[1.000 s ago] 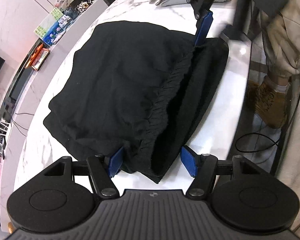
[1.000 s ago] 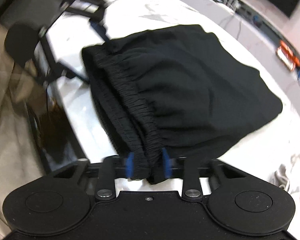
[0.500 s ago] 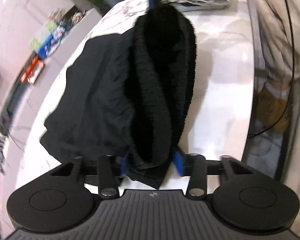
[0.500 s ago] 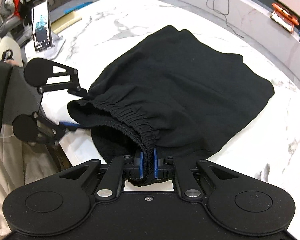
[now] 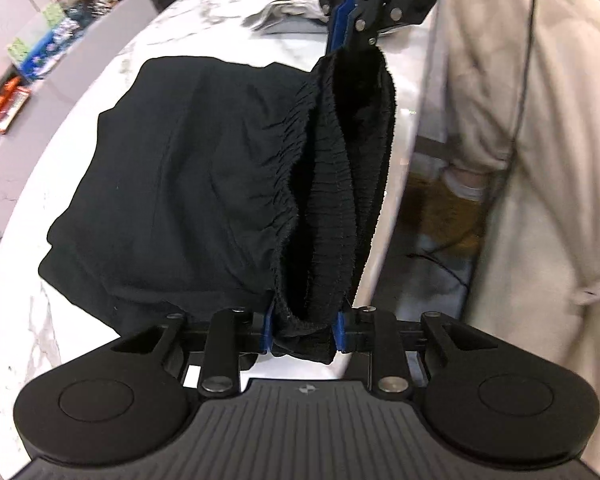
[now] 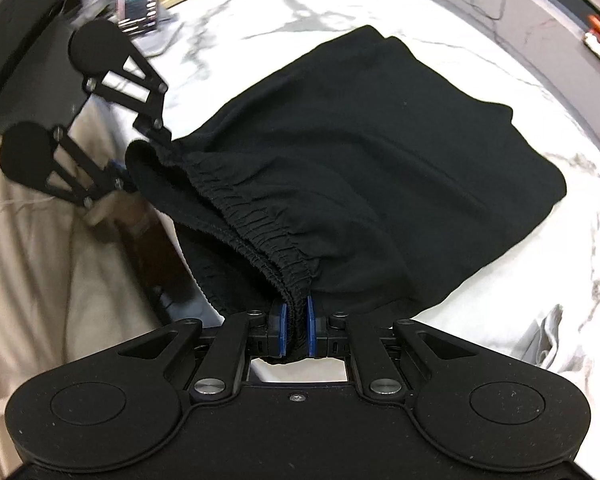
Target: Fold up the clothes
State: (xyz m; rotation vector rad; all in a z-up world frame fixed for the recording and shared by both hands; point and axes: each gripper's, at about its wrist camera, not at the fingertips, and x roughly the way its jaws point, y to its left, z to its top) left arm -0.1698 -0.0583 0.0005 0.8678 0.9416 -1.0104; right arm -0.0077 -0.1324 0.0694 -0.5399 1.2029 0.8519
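Both grippers are pinching the elastic waistband of the black shorts (image 5: 188, 184), one at each end. Nearest in the left wrist view, the left gripper (image 5: 304, 330) is holding its blue pads partly closed, with a thick bunch of waistband filling the gap between them. Across the span, the right gripper (image 6: 295, 330) is clamping much tighter, its pads nearly together on a thin gather of the same band. Between the two, the waistband is hanging raised and gaping open over the table edge. Beyond it, the rest of the shorts is lying spread on the white marble table (image 6: 380, 4). Farther off, a pale crumpled garment (image 5: 288, 12) is resting near the far rim.
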